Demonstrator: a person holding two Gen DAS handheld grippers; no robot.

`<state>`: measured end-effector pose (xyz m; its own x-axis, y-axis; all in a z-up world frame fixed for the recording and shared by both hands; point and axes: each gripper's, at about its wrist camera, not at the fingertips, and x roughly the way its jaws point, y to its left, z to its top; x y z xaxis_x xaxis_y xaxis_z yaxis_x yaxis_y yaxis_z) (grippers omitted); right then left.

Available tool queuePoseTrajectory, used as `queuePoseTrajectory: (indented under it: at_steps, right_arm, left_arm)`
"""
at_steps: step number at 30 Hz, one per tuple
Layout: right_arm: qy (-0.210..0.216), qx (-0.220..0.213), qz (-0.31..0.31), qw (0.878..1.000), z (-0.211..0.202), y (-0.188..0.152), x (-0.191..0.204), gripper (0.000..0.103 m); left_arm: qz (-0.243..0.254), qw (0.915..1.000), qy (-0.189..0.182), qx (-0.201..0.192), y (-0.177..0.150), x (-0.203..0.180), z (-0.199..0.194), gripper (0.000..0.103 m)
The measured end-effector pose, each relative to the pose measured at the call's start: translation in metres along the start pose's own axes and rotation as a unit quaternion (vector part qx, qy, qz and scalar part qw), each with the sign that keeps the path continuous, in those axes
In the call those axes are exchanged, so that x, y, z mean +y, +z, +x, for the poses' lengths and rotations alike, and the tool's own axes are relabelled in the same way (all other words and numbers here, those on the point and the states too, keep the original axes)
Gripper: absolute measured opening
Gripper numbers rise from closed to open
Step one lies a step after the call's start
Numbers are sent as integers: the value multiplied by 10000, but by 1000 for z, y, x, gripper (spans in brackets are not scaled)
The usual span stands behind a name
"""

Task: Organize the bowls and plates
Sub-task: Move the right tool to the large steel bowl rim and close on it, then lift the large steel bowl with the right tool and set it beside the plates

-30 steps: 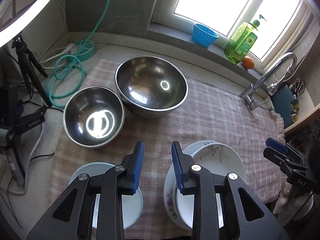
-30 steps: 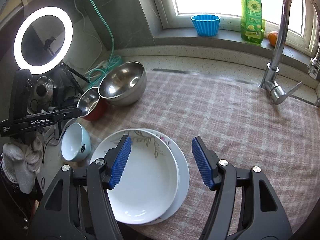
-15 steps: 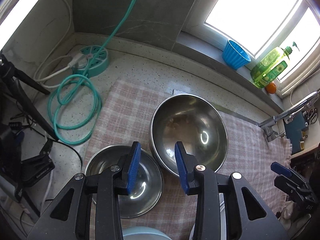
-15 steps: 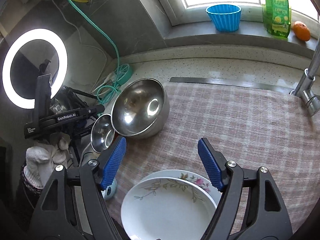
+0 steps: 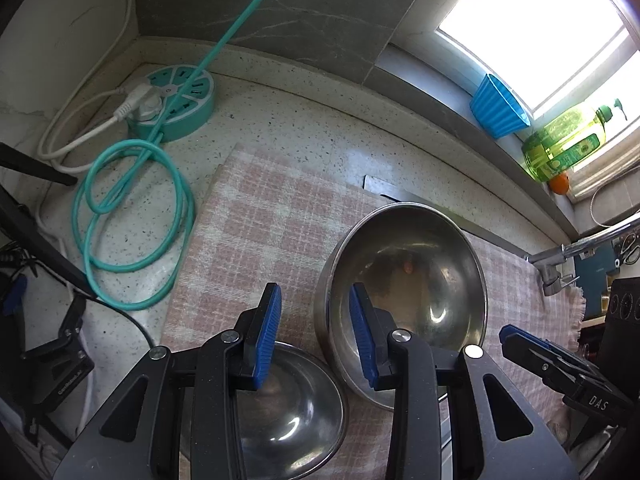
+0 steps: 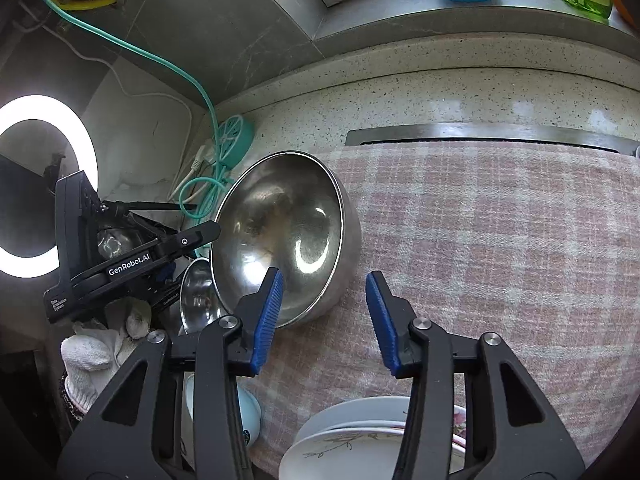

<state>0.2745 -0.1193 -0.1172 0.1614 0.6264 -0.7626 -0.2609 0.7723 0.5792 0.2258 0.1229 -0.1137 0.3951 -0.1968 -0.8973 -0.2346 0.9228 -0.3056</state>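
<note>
A large steel bowl (image 5: 404,280) sits on the pink checked cloth (image 5: 260,232); it also shows in the right wrist view (image 6: 288,232). A smaller steel bowl (image 5: 288,412) lies next to it on the near left, seen again in the right wrist view (image 6: 196,296). My left gripper (image 5: 314,332) is open and empty, above the gap between the two bowls. My right gripper (image 6: 324,312) is open and empty, just right of the large bowl's near rim. Stacked white floral plates (image 6: 352,440) and a pale blue bowl (image 6: 248,416) lie below it.
A teal power strip (image 5: 176,100) and coiled teal cable (image 5: 132,220) lie left of the cloth. A blue cup (image 5: 496,108), green soap bottle (image 5: 560,144) and orange sit on the sill. A faucet (image 5: 560,264) stands right. A ring light (image 6: 36,184) and phone mount stand left.
Both grippers have moved forward toward the steel bowls. The plates have slid to the bottom of the right view and out of the left view. Both stay open.
</note>
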Motion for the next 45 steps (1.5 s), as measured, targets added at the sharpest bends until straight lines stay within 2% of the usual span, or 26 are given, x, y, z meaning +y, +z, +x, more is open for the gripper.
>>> queuePoseTrajectory:
  at_steps: [1,3,6,8,9,12,19,25,37,45]
  right_arm:
    - [-61,39,-9,10000,3,1,1,40]
    - [-126,87,0,9999,9,3,1,38]
    - [-210,154,-13,9997,14,4,1,34]
    - [-237,217,-29,9995,18,3,0,24]
    - [-244,245,-27,9994,20,4,-1,23]
    - [-219,304,-38,9993,25,2,-2,17]
    - [-336,279,-164,9989,24,2,3,16]
    - [-273,190,-142,9993,5,1,2,16]
    - [-246,-125,-167,9995,-61,-15,-14,16]
    - [-362,-358,-69,9987,-115,-41,-41,16]
  left_arm:
    - [-13,10000,-12,20,1,0,2,33]
    - [-38,10000,-23,4,2,-1,4,32]
    - [11,10000,-6,53,4,-3,8,23]
    - [66,9999,8,86,3,-5,11,18]
    - [93,9999,10,106,3,-6,13,15]
    - [136,9998,1,132,2,-8,15,12]
    - [192,9998,63,94,-1,-13,14,11]
    - [265,9996,57,25,-7,-22,8,11]
    - [569,9979,-247,-206,-28,-62,-18,11]
    - [942,9938,-531,-271,-52,-110,-28,11]
